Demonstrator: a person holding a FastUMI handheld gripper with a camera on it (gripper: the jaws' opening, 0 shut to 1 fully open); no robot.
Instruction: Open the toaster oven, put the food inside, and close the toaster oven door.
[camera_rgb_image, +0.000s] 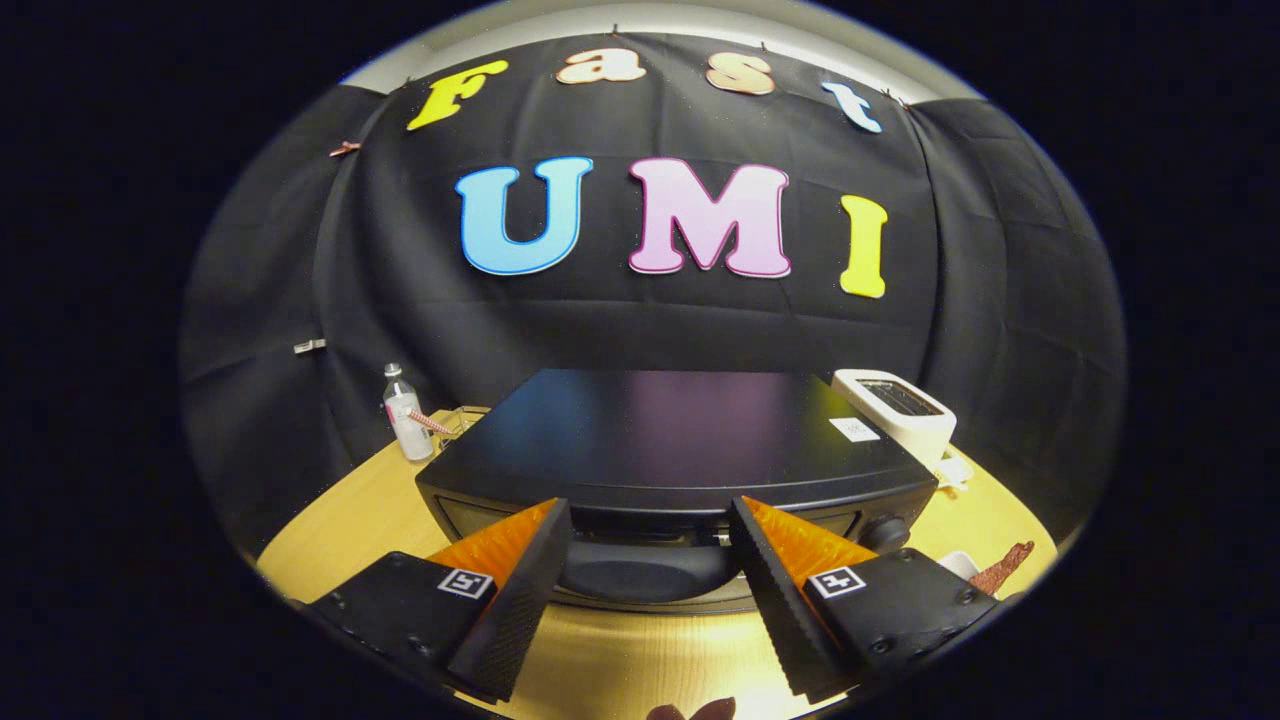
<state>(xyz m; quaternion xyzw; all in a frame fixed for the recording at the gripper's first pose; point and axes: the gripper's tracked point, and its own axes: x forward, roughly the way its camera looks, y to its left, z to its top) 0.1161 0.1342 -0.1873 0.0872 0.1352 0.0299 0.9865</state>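
Observation:
A black toaster oven (660, 430) stands on the wooden table (340, 520), seen from above its front. Its dark curved door handle (645, 575) lies between my two fingers, near their tips. My gripper (650, 508) is open, with a finger on each side of the handle and neither pressing on it. A reddish-brown strip of food (1005, 567) lies on the table to the right of the right finger. Another dark red piece (690, 711) lies on the table close below the fingers. Whether the door is ajar I cannot tell.
A white pop-up toaster (895, 408) stands behind the oven's right corner. A small clear bottle (405, 412) stands at the oven's back left. A round knob (885, 532) sits on the oven's front right.

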